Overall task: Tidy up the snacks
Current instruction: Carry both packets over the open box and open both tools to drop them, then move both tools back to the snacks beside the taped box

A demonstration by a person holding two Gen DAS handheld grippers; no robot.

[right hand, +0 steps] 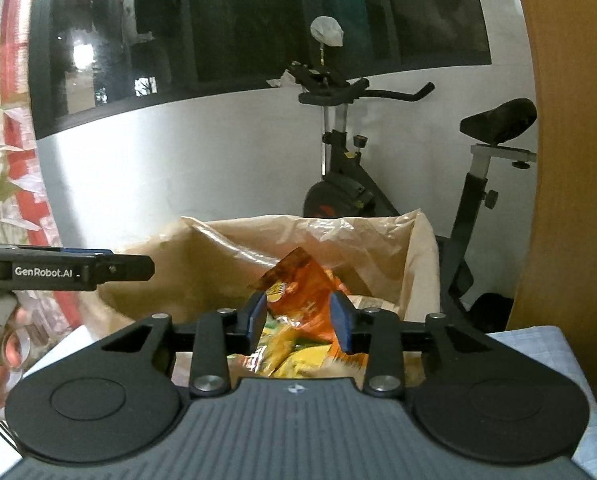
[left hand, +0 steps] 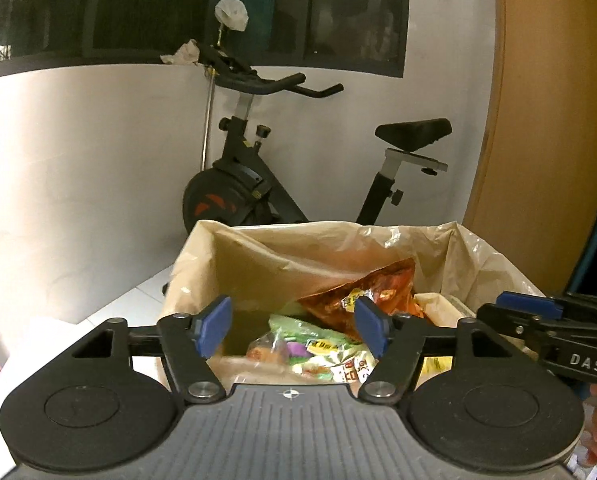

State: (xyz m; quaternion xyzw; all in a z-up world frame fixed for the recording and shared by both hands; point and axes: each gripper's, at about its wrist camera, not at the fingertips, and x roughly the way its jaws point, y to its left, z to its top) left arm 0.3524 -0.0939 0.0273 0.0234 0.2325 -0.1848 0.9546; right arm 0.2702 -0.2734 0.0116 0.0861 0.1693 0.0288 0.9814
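A cardboard box lined with a beige plastic bag (left hand: 202,240) (right hand: 202,228) stands just ahead of both grippers. Inside lie an orange snack bag (left hand: 370,284) (right hand: 302,280), a green snack pack (left hand: 298,344) and yellow packets (right hand: 298,356). My left gripper (left hand: 294,320) hangs over the box's near edge, open wide, nothing between its blue pads. My right gripper (right hand: 298,316) is open by a narrower gap; the orange bag shows through that gap, lying in the box below. Each gripper appears at the edge of the other's view, the right gripper (left hand: 498,304) and the left gripper (right hand: 138,268).
A black exercise bike (left hand: 250,184) (right hand: 350,184) stands behind the box against a white wall. A wooden panel (left hand: 538,120) rises at the right. A pale blue cloth (right hand: 538,344) covers the surface right of the box. A person's hand (right hand: 2,360) holds the left gripper.
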